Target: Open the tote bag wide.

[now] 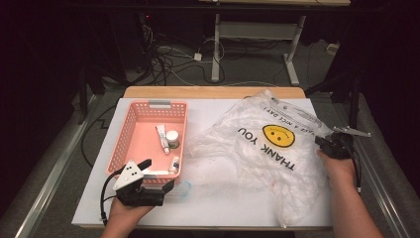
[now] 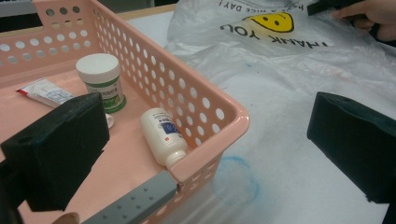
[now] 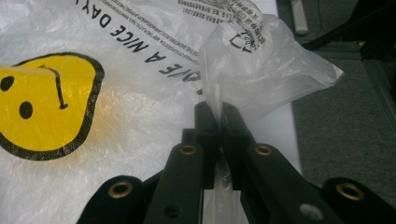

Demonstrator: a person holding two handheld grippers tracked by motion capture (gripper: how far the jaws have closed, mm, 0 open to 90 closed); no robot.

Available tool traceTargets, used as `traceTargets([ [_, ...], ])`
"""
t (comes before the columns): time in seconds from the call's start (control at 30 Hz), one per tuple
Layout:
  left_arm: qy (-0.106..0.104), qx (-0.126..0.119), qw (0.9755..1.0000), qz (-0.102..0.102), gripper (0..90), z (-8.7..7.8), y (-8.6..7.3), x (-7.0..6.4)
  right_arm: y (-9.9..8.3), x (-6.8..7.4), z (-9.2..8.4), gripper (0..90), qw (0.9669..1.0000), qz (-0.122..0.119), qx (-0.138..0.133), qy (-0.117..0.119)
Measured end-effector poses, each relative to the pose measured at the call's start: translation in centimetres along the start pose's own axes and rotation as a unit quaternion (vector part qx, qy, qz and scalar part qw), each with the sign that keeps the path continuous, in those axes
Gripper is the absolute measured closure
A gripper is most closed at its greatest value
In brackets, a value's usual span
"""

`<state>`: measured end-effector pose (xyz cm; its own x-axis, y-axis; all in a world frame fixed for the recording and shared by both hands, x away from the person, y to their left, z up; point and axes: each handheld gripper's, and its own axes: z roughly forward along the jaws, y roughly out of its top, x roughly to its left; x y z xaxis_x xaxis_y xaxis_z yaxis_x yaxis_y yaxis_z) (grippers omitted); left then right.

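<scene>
Bag-opening step: right gripper [image 3: 218,109] pinched shut on plastic bag [image 1: 257,148] edge, table's right side. Left gripper [image 2: 205,140] jaws wide open over pink basket [image 2: 219,114] corner. Next, probably lift edge to open mouth.

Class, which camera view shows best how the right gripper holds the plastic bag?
The right gripper view: the right gripper has its jaws shut on a pinched fold of the plastic bag, seen close. The high view shows that gripper small at the bag's edge. The left gripper view catches just its tip beside the bag.
</scene>
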<state>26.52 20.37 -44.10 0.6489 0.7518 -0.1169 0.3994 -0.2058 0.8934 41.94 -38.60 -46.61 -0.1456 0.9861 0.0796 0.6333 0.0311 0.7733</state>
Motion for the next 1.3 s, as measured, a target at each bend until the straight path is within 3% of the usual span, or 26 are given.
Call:
traceTargets([
  [0.07, -0.001, 0.001, 1.0, 0.004, 0.0, 0.1, 0.0, 0.0, -0.6, 0.5, -0.4, 89.0, 1.0, -0.001, -0.005, 0.001],
  [0.1, -0.004, 0.003, 1.0, 0.007, 0.0, 0.1, 0.1, 0.0, -0.9, 0.6, -0.6, 84.5, 1.0, -0.004, -0.007, 0.004],
  [0.2, -0.014, 0.009, 0.9999, 0.0, 0.0, 0.1, 0.2, -0.1, -1.7, 0.5, -1.6, 62.1, 0.9996, -0.013, -0.011, 0.024],
  [0.27, -0.02, 0.014, 0.9997, -0.007, 0.0, 0.0, 0.3, 0.0, -2.0, 0.4, -2.5, 48.7, 0.9993, -0.027, -0.018, 0.021],
  [0.33, -0.025, 0.015, 0.9995, -0.011, 0.0, -0.1, 0.4, 0.0, -2.3, 0.2, -3.7, 43.6, 0.9987, -0.033, -0.03, 0.024],
  [0.4, -0.026, 0.018, 0.9994, -0.014, 0.0, 0.0, 0.4, 0.0, -2.9, 0.1, -5.5, 36.5, 0.9974, -0.04, -0.043, 0.043],
  [0.5, -0.025, 0.022, 0.9994, -0.013, 0.0, 0.1, 0.4, -0.1, -3.4, 0.6, -6.5, 32.3, 0.9958, -0.05, -0.047, 0.061],
  [0.67, -0.023, 0.026, 0.9994, -0.01, 0.0, 0.3, 0.3, -0.2, -4.7, 2.4, -7.8, 21.5, 0.9903, -0.077, -0.058, 0.1],
  [0.93, -0.013, 0.032, 0.9994, -0.007, 0.0, 0.4, 0.1, 0.0, -5.1, 6.0, -8.2, 1.3, 0.9814, -0.112, -0.057, 0.145],
  [1.17, -0.011, 0.03, 0.9994, -0.014, 0.0, 0.3, 0.0, 0.3, -4.3, 9.2, -7.8, 0.1, 0.9758, -0.132, -0.063, 0.163],
  [1.3, -0.01, 0.032, 0.9993, -0.014, 0.0, 0.3, 0.0, 0.4, -3.8, 10.9, -7.5, 0.1, 0.9708, -0.146, -0.069, 0.178],
])
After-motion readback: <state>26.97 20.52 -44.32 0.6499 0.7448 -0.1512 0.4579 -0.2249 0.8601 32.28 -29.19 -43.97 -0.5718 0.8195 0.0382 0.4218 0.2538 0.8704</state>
